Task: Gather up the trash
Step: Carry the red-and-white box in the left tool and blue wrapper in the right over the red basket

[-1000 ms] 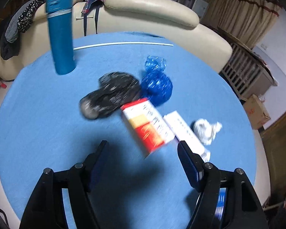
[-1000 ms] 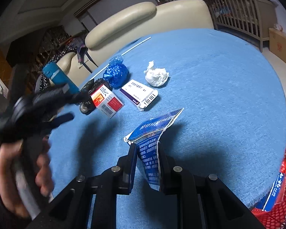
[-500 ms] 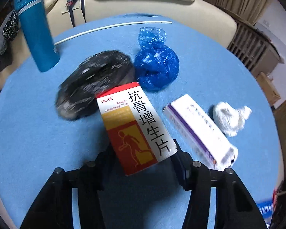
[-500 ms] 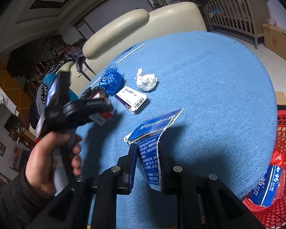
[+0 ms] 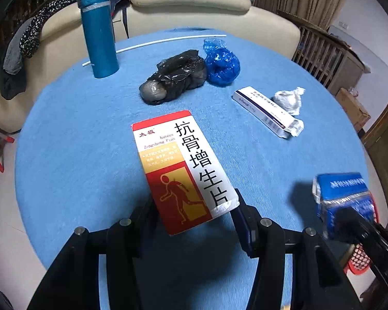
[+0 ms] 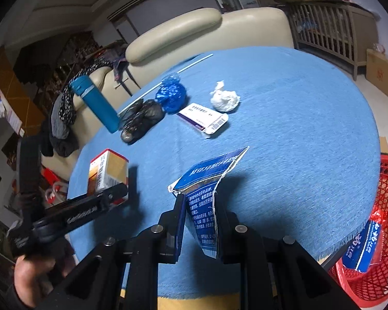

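My left gripper (image 5: pixel 194 206) is shut on a red, white and orange medicine box (image 5: pixel 181 165) and holds it above the blue round table (image 5: pixel 77 142); the box also shows in the right wrist view (image 6: pixel 108 173). My right gripper (image 6: pixel 199 206) is shut on a torn blue packet (image 6: pixel 207 180), seen too in the left wrist view (image 5: pixel 341 193). On the table lie a black bag (image 5: pixel 176 76), a blue bag (image 5: pixel 221 63), a white and purple box (image 5: pixel 267 111) and a crumpled white tissue (image 5: pixel 288 99).
A teal flask (image 5: pixel 98 29) stands at the table's far left beside a white rod (image 5: pixel 155 42). A red mesh basket (image 6: pixel 375 245) with a blue packet inside stands on the floor right of the table. A cream sofa (image 5: pixel 191 0) is behind.
My left gripper closed on the medicine box and lifted it back from the pile toward the table's near side. My right gripper kept hold of the blue packet.
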The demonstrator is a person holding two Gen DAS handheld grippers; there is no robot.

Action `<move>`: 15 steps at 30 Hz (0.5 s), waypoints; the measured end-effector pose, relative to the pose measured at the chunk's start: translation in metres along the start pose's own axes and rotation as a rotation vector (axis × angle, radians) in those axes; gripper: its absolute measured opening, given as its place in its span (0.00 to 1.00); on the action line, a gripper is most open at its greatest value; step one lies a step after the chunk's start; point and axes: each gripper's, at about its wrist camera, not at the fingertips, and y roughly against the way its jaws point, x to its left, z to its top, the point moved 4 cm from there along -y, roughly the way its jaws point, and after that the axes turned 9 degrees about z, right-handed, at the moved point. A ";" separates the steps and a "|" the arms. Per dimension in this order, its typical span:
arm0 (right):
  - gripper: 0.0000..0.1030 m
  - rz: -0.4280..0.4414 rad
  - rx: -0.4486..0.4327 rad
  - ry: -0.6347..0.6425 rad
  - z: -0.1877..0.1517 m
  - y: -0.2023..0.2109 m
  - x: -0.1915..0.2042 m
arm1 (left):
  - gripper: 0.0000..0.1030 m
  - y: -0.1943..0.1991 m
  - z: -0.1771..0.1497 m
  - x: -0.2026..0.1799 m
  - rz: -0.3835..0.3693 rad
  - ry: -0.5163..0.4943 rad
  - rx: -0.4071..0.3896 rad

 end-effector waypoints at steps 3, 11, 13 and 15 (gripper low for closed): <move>0.21 -0.013 0.004 0.024 -0.003 0.002 0.008 | 0.53 0.009 -0.006 0.003 -0.005 -0.001 -0.018; 0.21 -0.046 -0.028 0.118 -0.005 0.022 0.038 | 0.53 0.036 -0.010 0.002 -0.014 -0.007 -0.079; 0.21 -0.047 -0.044 0.135 -0.005 0.029 0.045 | 0.53 0.046 -0.011 0.002 -0.015 -0.009 -0.103; 0.21 -0.044 -0.060 0.145 -0.005 0.035 0.051 | 0.53 0.057 -0.012 0.002 -0.017 -0.008 -0.127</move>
